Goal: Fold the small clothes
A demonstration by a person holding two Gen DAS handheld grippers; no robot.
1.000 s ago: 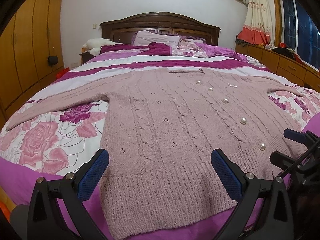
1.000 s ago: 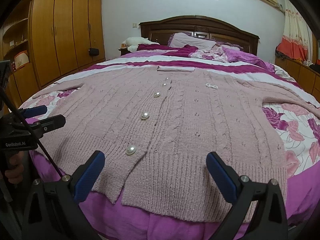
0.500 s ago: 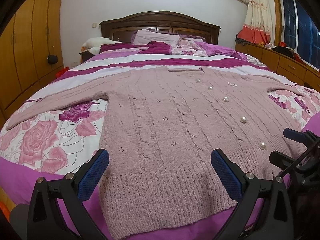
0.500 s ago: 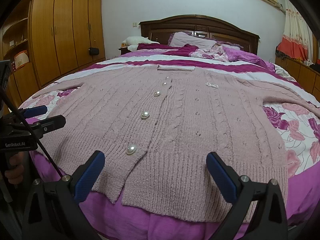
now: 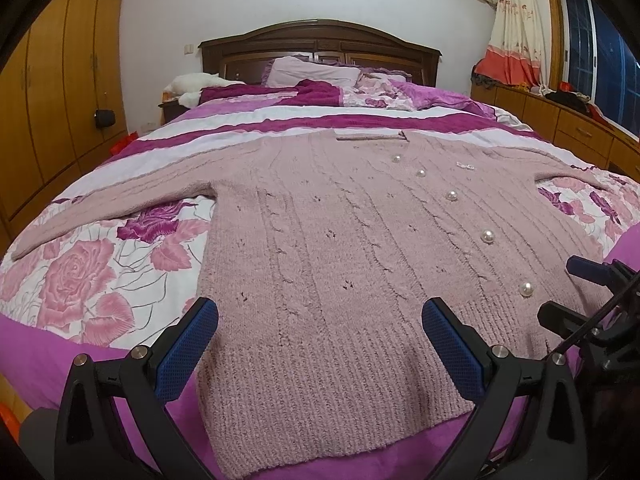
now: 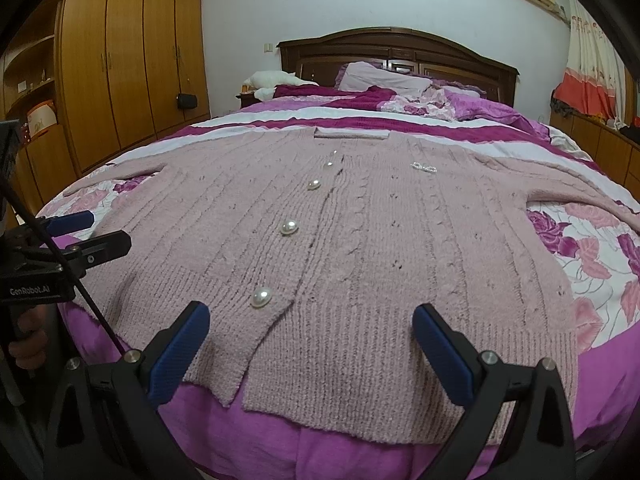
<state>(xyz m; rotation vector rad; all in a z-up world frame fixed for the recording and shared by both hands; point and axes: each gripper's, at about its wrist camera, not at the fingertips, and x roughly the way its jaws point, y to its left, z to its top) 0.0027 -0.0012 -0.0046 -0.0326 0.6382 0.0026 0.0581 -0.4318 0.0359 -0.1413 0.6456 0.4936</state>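
A dusty-pink knitted cardigan [image 5: 328,248] [image 6: 372,232] with pearl buttons [image 6: 289,227] lies flat, front up, on the bed, both sleeves spread out sideways. My left gripper [image 5: 320,344] hangs open just above its hem at the foot of the bed, nothing between the blue pads. My right gripper [image 6: 310,348] is open too, over the hem near the lowest button. Each gripper shows at the edge of the other's view: the right gripper [image 5: 580,296], the left gripper [image 6: 88,232].
The bed has a floral purple and pink cover [image 5: 88,272] and pillows [image 5: 308,74] by a dark wooden headboard [image 5: 320,46]. Wooden wardrobes [image 6: 128,68] line the left wall; low drawers [image 5: 580,132] and a curtained window stand at the right. A hand [image 6: 24,332] holds the left gripper's handle.
Both views have crept very slightly over the cardigan; the grippers stay open and the garment has not moved.
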